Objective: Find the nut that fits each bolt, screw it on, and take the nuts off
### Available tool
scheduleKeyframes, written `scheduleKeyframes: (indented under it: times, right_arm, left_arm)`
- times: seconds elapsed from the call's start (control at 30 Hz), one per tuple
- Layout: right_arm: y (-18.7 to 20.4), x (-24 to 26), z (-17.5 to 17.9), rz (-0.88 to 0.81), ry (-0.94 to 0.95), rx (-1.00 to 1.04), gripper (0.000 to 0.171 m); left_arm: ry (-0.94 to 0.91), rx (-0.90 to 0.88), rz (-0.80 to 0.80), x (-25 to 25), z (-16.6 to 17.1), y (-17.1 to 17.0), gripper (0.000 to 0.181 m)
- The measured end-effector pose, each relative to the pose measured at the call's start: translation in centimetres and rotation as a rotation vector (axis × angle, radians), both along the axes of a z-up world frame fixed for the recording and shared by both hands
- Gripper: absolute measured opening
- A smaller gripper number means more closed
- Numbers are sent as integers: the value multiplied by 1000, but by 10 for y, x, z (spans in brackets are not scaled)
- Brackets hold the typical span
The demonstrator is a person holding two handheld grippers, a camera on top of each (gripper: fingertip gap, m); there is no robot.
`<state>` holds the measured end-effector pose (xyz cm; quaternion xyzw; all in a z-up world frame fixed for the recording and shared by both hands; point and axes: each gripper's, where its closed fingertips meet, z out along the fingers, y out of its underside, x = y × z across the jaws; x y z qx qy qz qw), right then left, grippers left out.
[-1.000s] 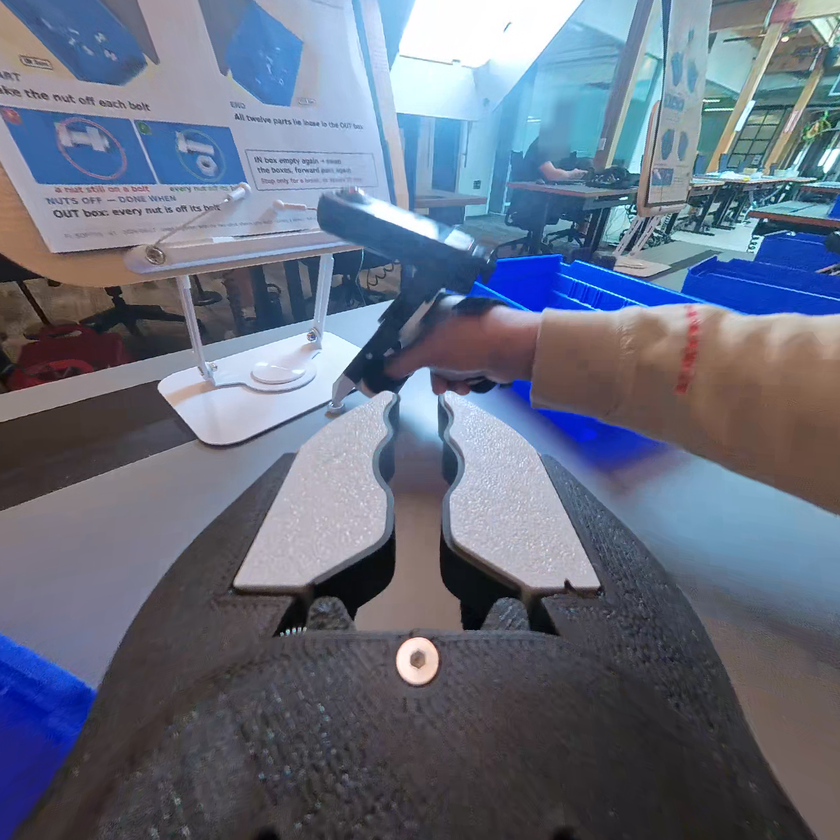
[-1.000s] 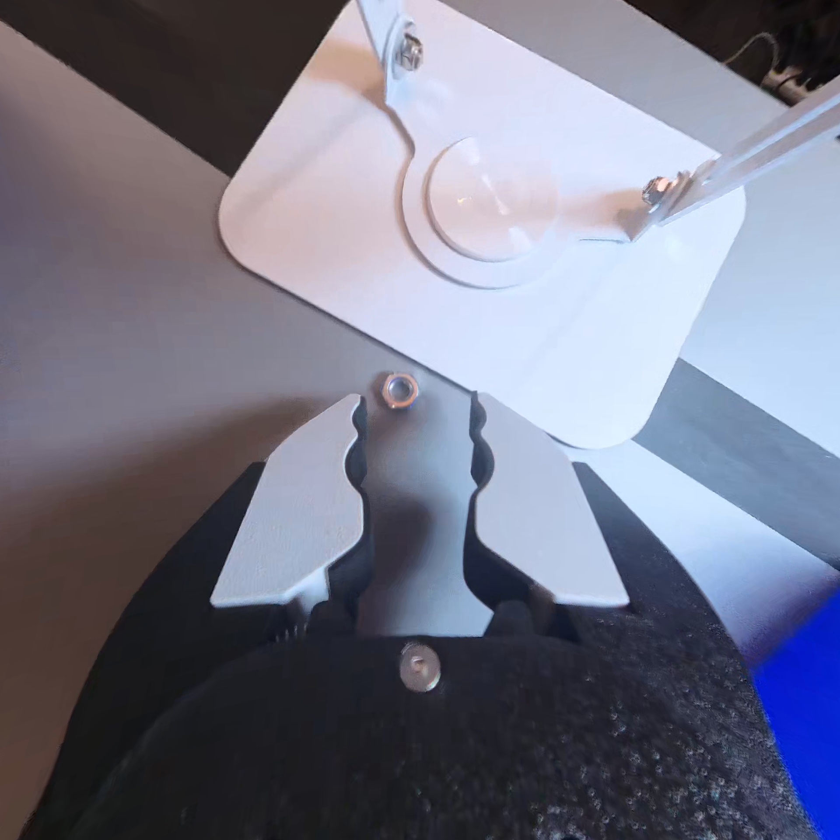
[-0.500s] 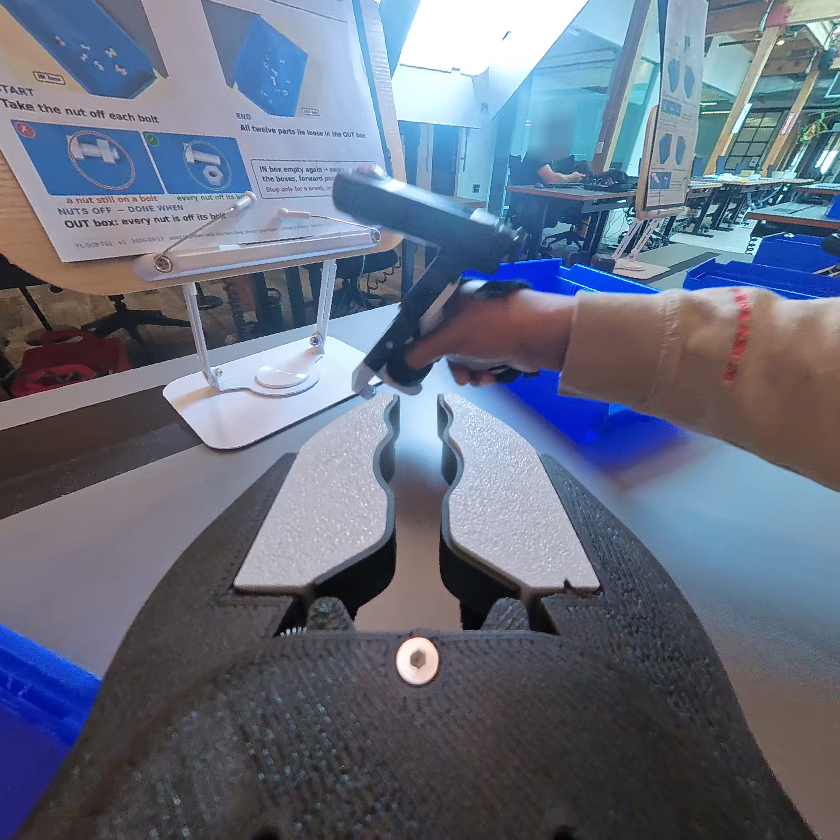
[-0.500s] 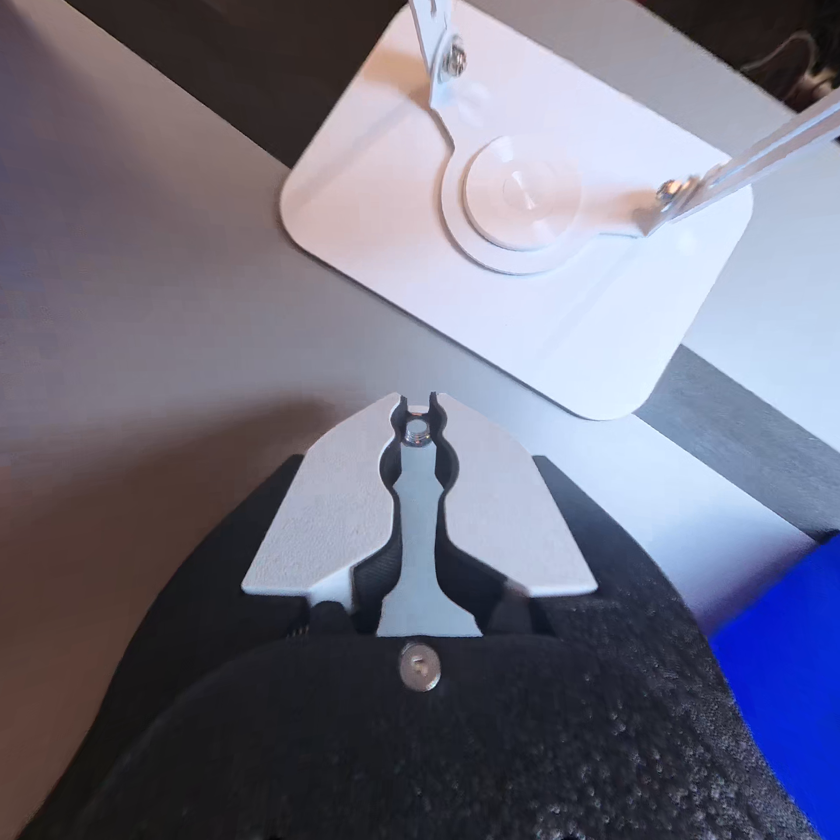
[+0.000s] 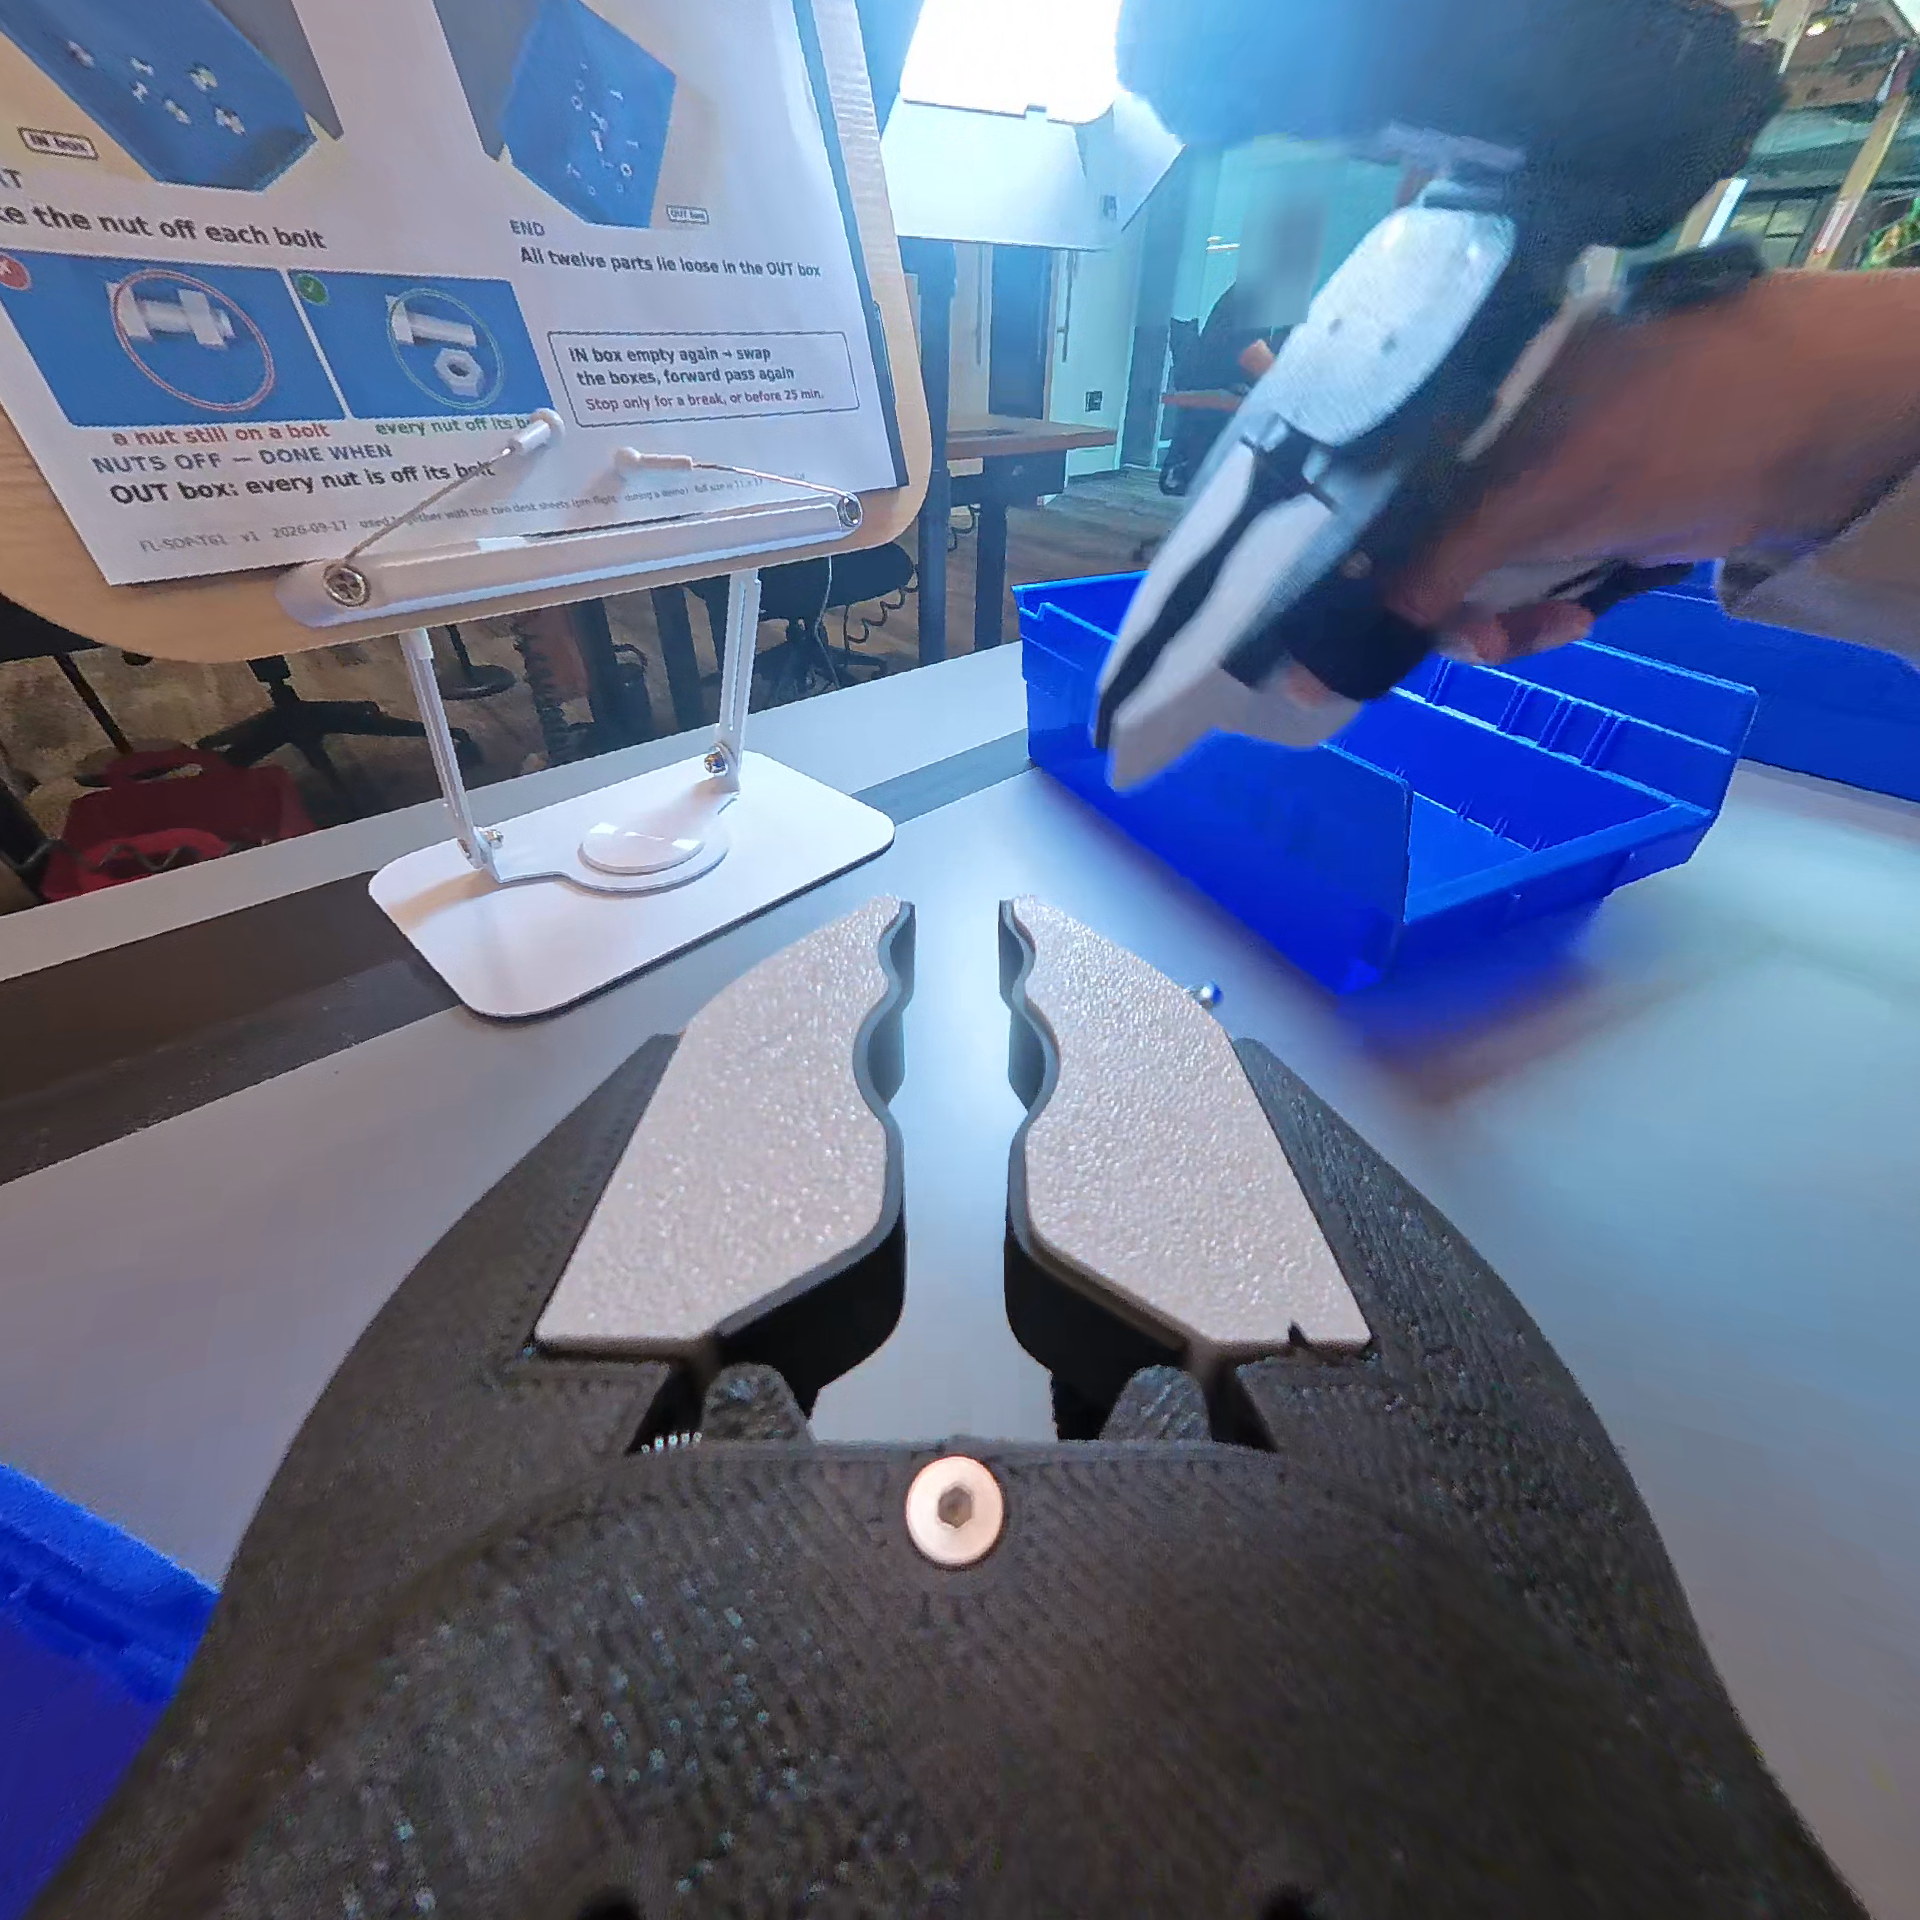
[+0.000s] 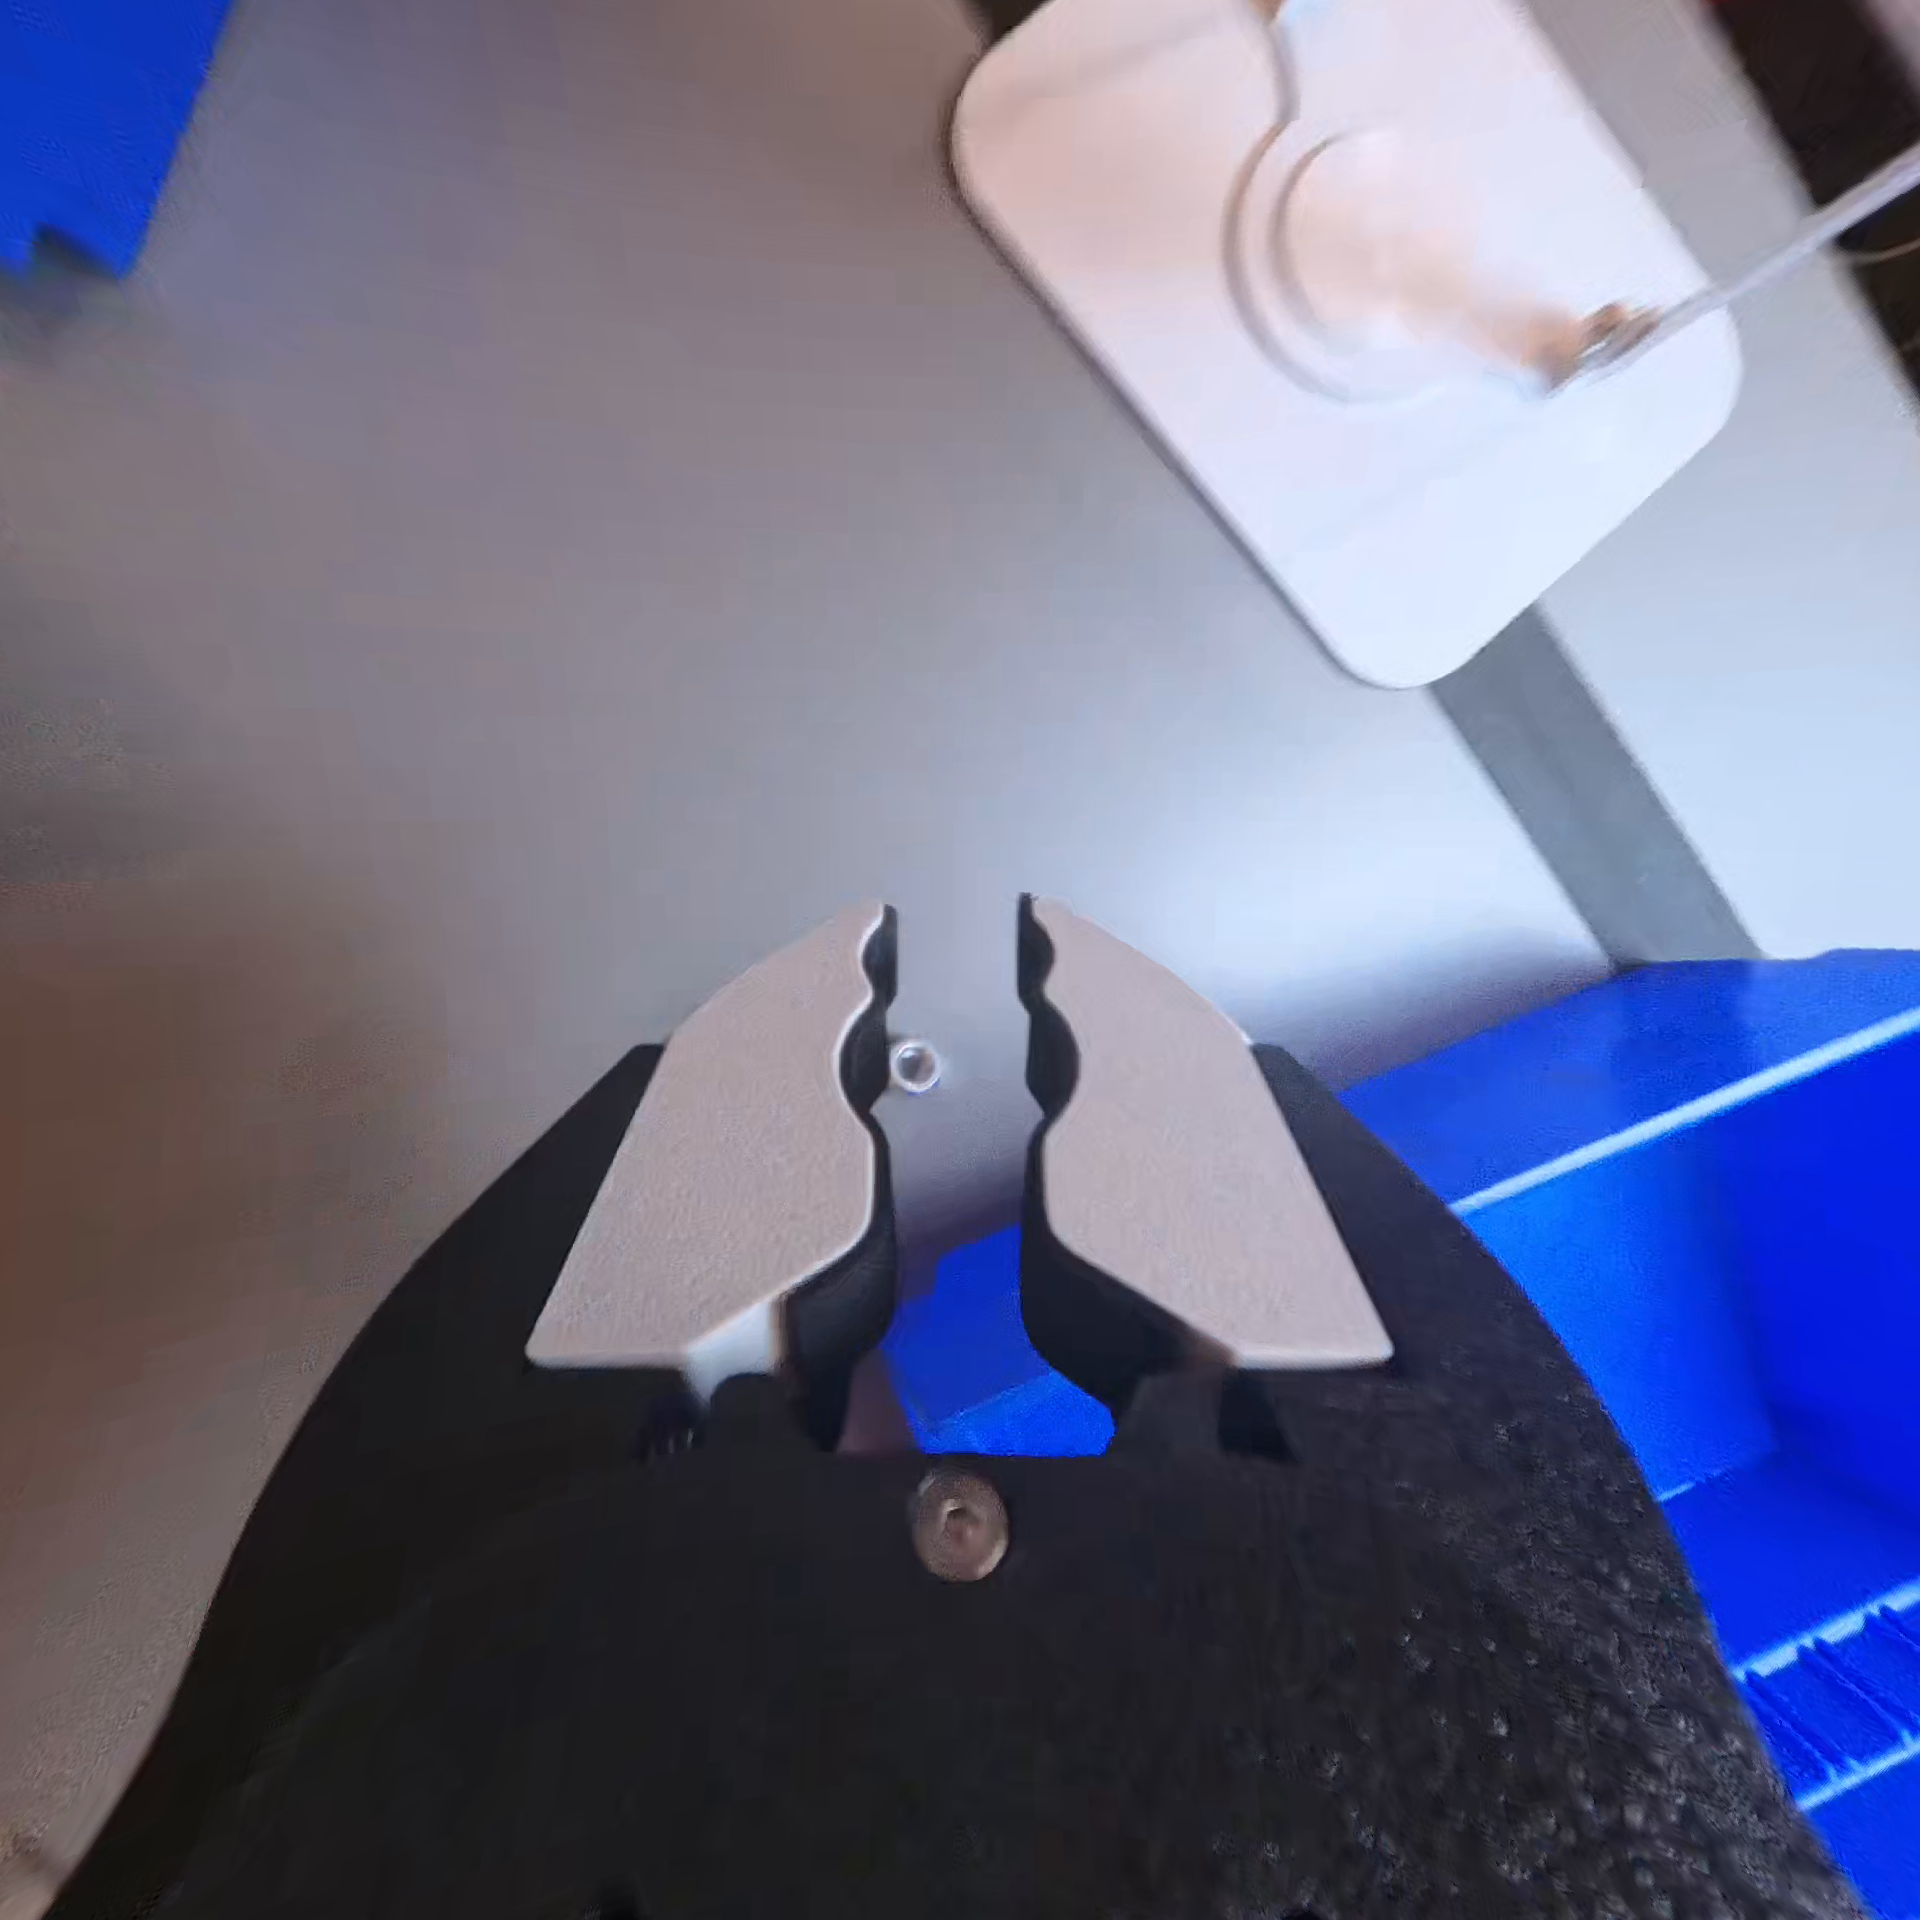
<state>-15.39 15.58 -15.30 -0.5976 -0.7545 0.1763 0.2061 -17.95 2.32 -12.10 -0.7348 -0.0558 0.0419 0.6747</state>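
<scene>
A small silver nut (image 6: 914,1065) shows between my right gripper's fingers against the grey table, free of both pads. In the left wrist view it (image 5: 1205,992) is a small speck on the table beside the near corner of a blue bin (image 5: 1455,831). My right gripper (image 6: 956,914) is open and empty. It hangs in the air (image 5: 1117,748) over that bin's left end, tilted down. My left gripper (image 5: 956,914) is low over the table, jaws a narrow gap apart, holding nothing. No bolt is in view.
A white stand base (image 5: 623,894) carries a wooden board with an instruction sheet behind the left gripper; it also shows in the right wrist view (image 6: 1403,416). The blue bin (image 6: 1662,1195) fills the lower right. Another blue bin (image 5: 62,1621) is at the lower left. Between my right fingertips and the small silver nut (image 6: 914,1065) there is roughly 12 cm.
My right gripper closed on the nut near the stand base, lifted and swung right towards the blue bin, then opened; the nut is out of its jaws. The left gripper stayed put.
</scene>
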Motion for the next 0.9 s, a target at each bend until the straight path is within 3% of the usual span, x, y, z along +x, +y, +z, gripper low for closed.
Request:
scheduleKeyframes:
  times: [0.13,0.3,0.57,0.9]
  right_arm:
    - [-33,49,-37,152,-188,63,37]
    - [-53,88,-66,127,-174,28,44]
    - [5,87,-78,-115,0,93,46]
    - [-5,75,-107,-149,9,-11,38]
  left_arm:
    - [-2,-6,-4,0,-2,0,15]
    - [-3,-4,-10,-1,0,0,15]
    - [4,-13,-18,3,-2,2,15]
    - [3,-24,-25,3,-4,2,15]
